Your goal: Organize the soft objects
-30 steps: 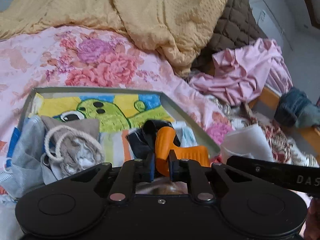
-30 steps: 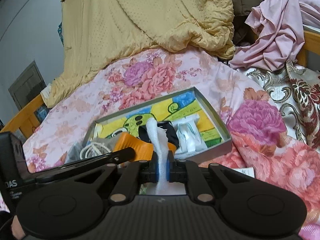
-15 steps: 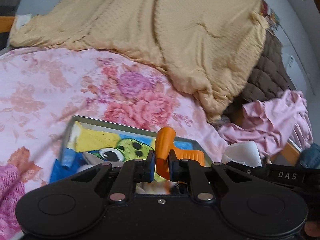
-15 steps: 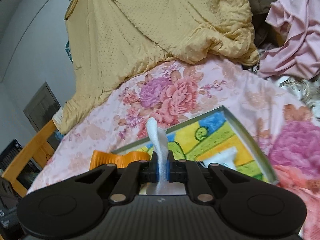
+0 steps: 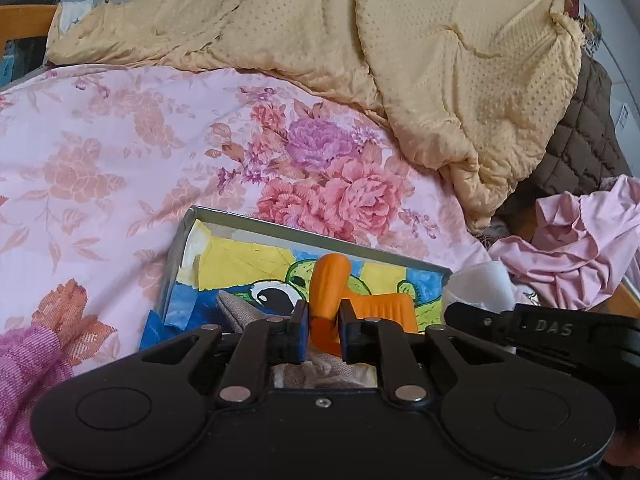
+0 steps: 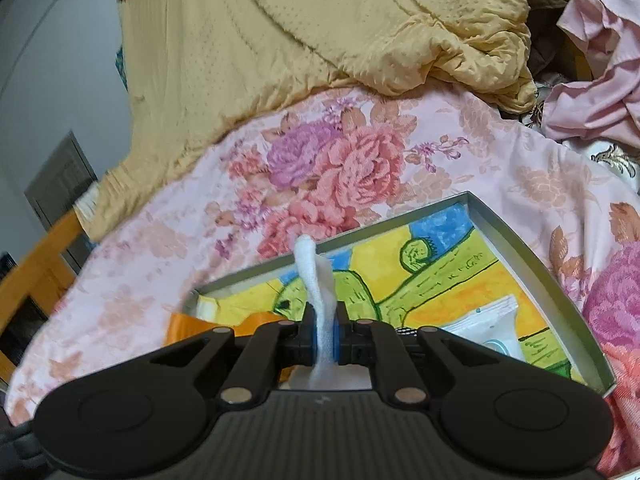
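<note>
A shallow grey tray [image 5: 304,236] with a bright cartoon-printed floor lies on a pink floral bedspread [image 5: 100,152] and serves as the landmark here. Left of the tray is only bare bedspread. Over the tray's near left part, the left gripper [image 5: 323,330] has its jaws closed narrowly on an orange ribbed cloth [image 5: 330,288], whose free end stands up above the fingertips while the rest trails to the right over the tray floor. Beneath it, on the tray's near edge, lies a grey-beige fabric item [image 5: 240,308], only partly visible. Toward the tray's near middle, the right gripper [image 6: 325,338] pinches a thin white cloth strip [image 6: 316,276], its long axis running upright out of the jaws toward the tray's far rim. To the right of that, a white plastic packet [image 6: 492,328] rests on the tray floor, and it may crowd a drop there. Both held pieces are just above the tray, so lowering looks like the next move. Beyond the tray's far rim a yellow quilt [image 5: 360,48] is heaped; far right of the tray a pink garment [image 5: 580,248] lies crumpled.
</note>
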Tool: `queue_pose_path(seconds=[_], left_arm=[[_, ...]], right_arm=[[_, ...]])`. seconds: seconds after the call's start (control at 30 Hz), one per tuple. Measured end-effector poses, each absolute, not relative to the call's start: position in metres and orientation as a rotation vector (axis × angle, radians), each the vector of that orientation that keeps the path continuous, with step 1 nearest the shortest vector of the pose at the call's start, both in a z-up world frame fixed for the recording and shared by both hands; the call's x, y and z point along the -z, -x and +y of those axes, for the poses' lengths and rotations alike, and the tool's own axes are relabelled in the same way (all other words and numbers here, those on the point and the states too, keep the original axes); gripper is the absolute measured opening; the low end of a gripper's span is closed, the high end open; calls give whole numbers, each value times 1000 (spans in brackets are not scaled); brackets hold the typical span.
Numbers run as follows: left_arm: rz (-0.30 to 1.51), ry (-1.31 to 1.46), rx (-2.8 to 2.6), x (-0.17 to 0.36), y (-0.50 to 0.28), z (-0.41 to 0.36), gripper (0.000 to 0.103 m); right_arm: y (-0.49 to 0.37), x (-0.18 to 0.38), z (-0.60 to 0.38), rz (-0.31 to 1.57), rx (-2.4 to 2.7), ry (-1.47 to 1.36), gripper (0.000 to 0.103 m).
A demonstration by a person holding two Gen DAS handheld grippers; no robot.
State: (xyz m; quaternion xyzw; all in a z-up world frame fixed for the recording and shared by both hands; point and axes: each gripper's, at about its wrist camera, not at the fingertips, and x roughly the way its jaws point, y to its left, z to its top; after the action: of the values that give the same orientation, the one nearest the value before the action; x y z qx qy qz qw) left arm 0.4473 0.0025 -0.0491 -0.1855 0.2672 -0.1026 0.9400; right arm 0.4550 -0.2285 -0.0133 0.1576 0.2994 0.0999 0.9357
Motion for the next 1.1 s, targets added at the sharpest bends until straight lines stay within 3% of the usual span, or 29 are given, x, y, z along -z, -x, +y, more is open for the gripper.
queue_pose_path(seconds=[0.73,0.97,1.1], left_arm=[[579,362,199,55,-450,-3,21],[584,361,202,55,-451,-4,27],[589,369,198,53,-451,-3,34]], right_arm=[[-458,24,-224,664,-184,-290,13],[-459,25,-226,667,-174,-290,15],[-456,22,-227,658,-163,-279,24]])
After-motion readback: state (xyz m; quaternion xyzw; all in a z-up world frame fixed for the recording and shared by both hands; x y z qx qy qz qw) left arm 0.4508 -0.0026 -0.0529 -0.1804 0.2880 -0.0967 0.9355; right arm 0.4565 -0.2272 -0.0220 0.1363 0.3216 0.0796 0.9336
